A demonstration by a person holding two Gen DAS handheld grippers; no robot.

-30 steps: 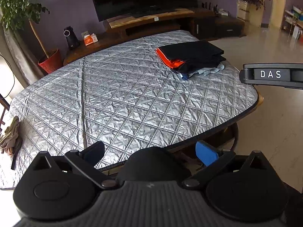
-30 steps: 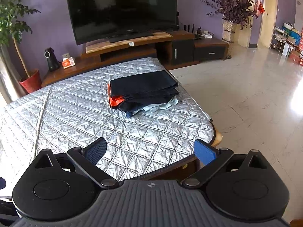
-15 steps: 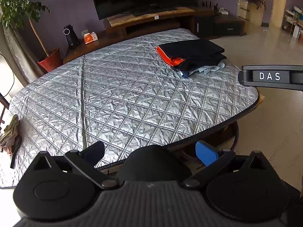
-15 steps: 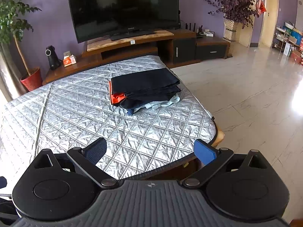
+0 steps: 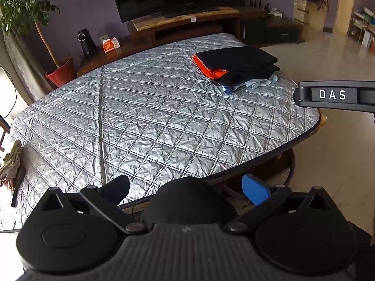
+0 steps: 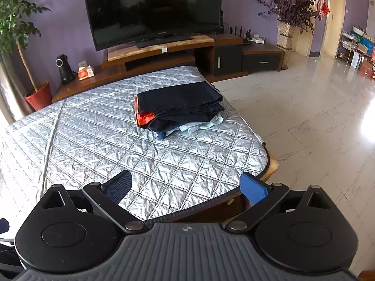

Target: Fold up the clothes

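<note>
The left gripper (image 5: 185, 187) hangs released above the near edge of the table (image 5: 150, 126), its blue-padded fingers spread wide with nothing between them. The right gripper (image 6: 186, 188) is likewise released and empty, poised over the near right corner of the same table, which wears a silver quilted cover. In the left wrist view the side of the right gripper juts in from the right edge, bearing white letters that read "DAS". The stack of folded clothes (image 6: 179, 107) sits on the far right part of the table, well apart from both grippers: a dark navy piece lies on top, an orange layer shows at its left edge, and pale blue fabric pokes out underneath. A crumpled beige garment (image 5: 10, 161) lies at the table's far left edge. Beyond the table a wooden TV stand (image 6: 164, 51) carries a dark television (image 6: 152, 9); the small mark on its lower bezel is too small to read, as is the print on an orange-and-white box (image 6: 86, 72) on the stand.
</note>
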